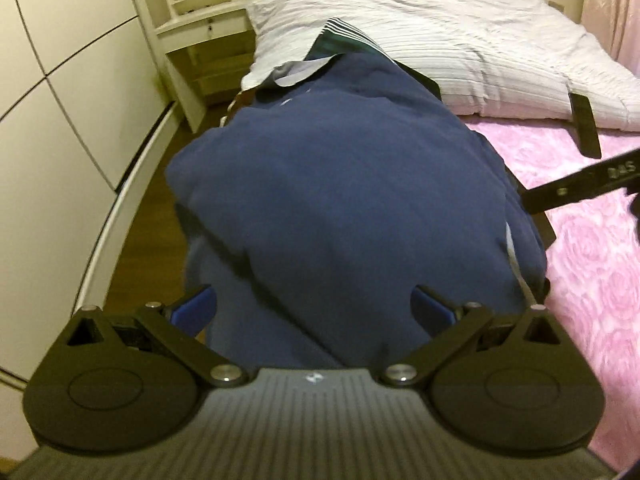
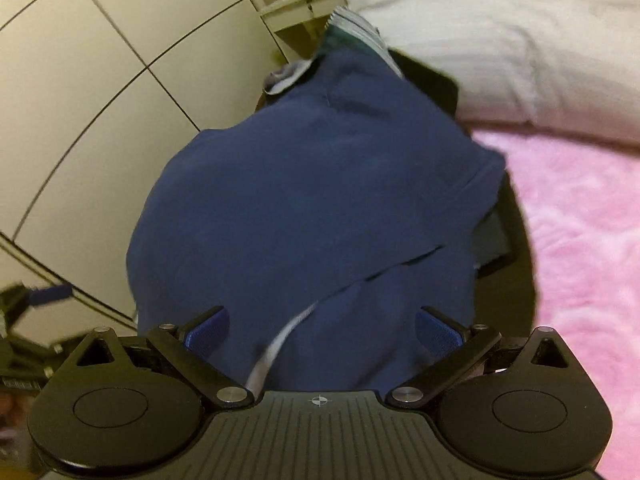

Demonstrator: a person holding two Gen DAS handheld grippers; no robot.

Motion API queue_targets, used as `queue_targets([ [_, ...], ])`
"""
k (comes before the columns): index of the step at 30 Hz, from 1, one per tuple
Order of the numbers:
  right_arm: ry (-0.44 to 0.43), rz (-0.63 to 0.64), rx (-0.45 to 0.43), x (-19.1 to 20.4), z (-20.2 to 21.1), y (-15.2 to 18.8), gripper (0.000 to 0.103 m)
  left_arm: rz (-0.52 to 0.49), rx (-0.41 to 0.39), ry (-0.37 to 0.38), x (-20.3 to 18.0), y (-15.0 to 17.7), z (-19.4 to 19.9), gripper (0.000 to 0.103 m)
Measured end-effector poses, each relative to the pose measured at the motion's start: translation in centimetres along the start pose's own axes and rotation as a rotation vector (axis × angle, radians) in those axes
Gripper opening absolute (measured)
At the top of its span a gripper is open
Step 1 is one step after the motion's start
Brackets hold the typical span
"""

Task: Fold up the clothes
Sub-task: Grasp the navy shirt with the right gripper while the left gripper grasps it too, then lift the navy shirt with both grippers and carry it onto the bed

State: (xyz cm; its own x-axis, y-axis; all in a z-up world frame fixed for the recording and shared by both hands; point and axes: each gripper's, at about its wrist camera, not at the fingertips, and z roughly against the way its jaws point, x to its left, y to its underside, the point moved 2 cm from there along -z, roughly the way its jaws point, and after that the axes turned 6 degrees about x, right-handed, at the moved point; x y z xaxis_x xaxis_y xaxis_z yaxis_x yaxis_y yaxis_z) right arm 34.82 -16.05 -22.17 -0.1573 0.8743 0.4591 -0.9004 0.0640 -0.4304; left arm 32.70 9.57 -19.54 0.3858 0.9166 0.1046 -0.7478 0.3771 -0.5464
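We have the navy garment (image 1: pixel 340 184) lying on the near left part of the bed (image 1: pixel 592 248), atop other clothes. Left gripper (image 1: pixel 314 308) and right gripper (image 2: pixel 322 330) fingers stand apart, gripping nothing. Cloth overhanging the edge could slide floorward. Pink cover, striped duvet (image 1: pixel 460 36) far, wardrobe (image 1: pixel 60 112) left.

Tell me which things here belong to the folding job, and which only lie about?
For the job: dark blue cloth garment; left gripper; right gripper.

Lying about: pink fluffy bed cover; white striped quilt; cream shelf unit.
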Motion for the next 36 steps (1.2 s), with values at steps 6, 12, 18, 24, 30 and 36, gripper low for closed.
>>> queue_targets([
  [6, -0.116, -0.185, -0.025, -2.7, -4.3, -2.2, 0.086, 0.029, -0.005, 0.040, 0.6, -0.2, -3.0, 0.102],
  [12, -0.126, -0.264, -0.077, -4.1, -4.4, -3.6, 0.018, 0.042, -0.027, 0.048, 0.7, 0.5, -2.5, 0.102],
  [18, -0.186, -0.195, -0.136, -2.2, -1.1, -4.4, 0.002, 0.006, -0.055, 0.034, 0.1, 0.0, -1.0, 0.102],
  [24, -0.385, -0.163, -0.197, 1.4, 5.7, -3.8, 0.002, 0.013, -0.075, 0.011, 0.1, 0.2, 2.4, 0.102],
  [30, -0.471, 0.182, -0.080, 8.7, 10.5, 0.6, 0.001, 0.069, -0.074, -0.044, 1.1, 1.8, 6.8, 0.102],
  [36, -0.562, 0.397, 0.070, 14.0, 13.9, 8.1, 0.001, 0.147, -0.041, -0.072, 2.1, 5.7, 11.8, 0.102],
])
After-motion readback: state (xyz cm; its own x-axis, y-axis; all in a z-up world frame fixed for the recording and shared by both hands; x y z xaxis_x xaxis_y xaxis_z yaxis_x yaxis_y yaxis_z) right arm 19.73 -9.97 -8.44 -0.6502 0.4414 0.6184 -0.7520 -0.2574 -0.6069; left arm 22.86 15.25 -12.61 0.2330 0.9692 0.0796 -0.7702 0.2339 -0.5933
